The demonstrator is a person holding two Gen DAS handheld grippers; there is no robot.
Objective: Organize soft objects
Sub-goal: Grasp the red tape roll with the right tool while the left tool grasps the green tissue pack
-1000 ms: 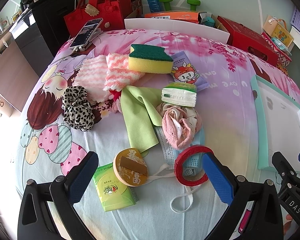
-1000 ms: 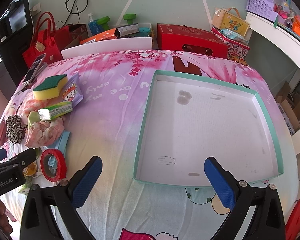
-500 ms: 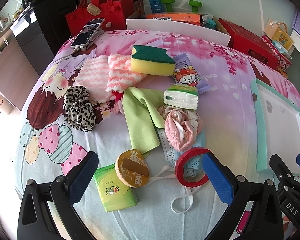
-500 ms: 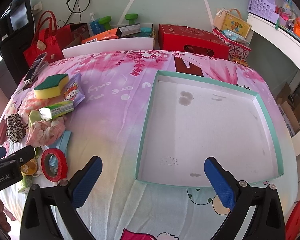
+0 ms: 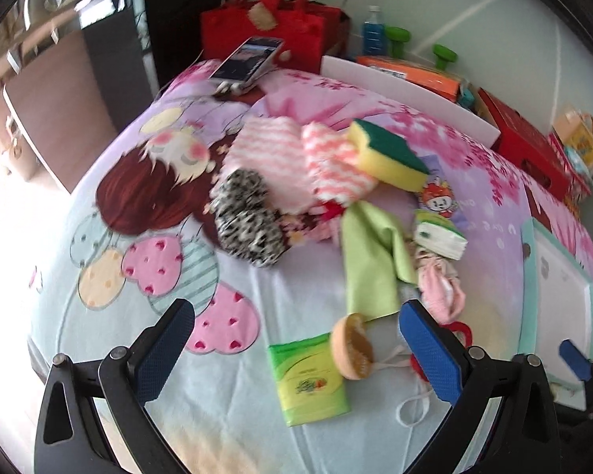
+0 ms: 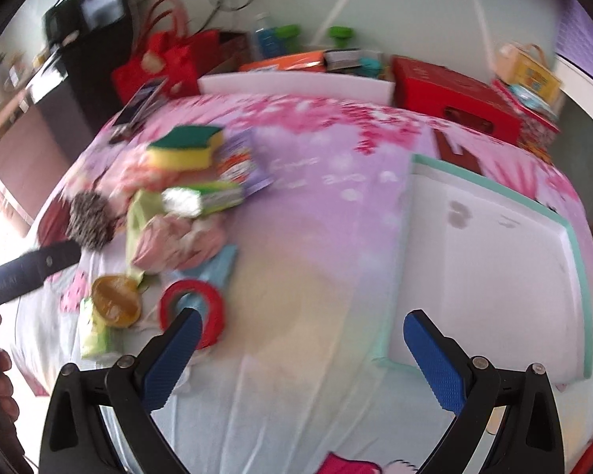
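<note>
Approach step: my left claw (image 5: 296,339) and right claw (image 6: 302,349) both wide, empty; next, I close on leopard-print fabric scrunchie (image 5: 249,223), destined for teal-rimmed white tray (image 6: 490,272).

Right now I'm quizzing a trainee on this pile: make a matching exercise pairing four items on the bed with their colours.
Items:
1. sponge
2. scrunchie
3. tape roll
4. folded cloth

Colours:
A. red
B. light green
C. yellow with a dark green top
D. black-and-white leopard print

Pairs: 1-C, 2-D, 3-A, 4-B
</note>
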